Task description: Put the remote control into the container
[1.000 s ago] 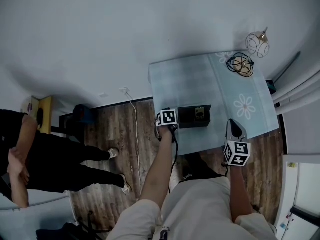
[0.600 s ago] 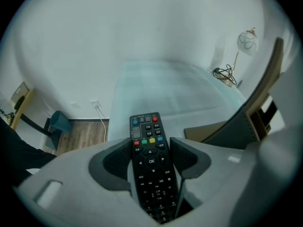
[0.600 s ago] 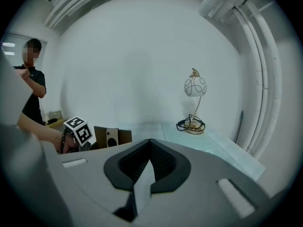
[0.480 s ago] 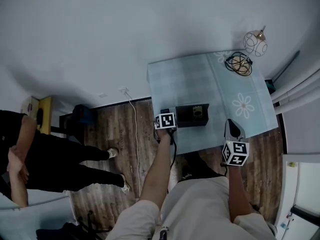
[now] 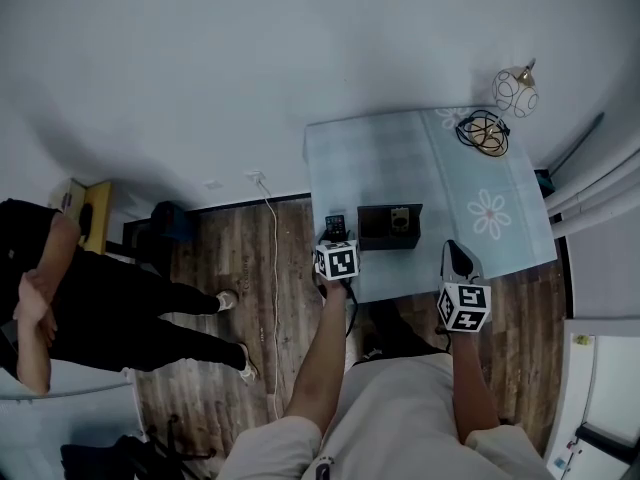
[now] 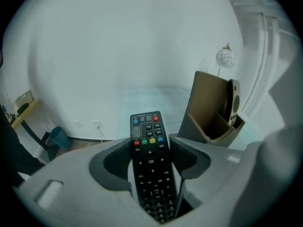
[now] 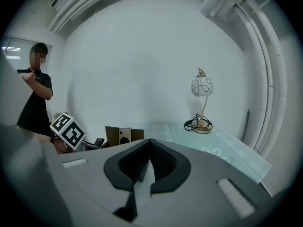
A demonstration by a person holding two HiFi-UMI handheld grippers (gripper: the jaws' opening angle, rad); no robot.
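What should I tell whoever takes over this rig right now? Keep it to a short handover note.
Left gripper: shut on the remote control, buttons facing up.
Right gripper: shut and empty, held off to the side near the table's front edge.
Container: open box on the table, near its front edge; the remote is just to its left in the head view.
Done: remote gripped.
Left: carry it over the container's opening, lower it in, release.
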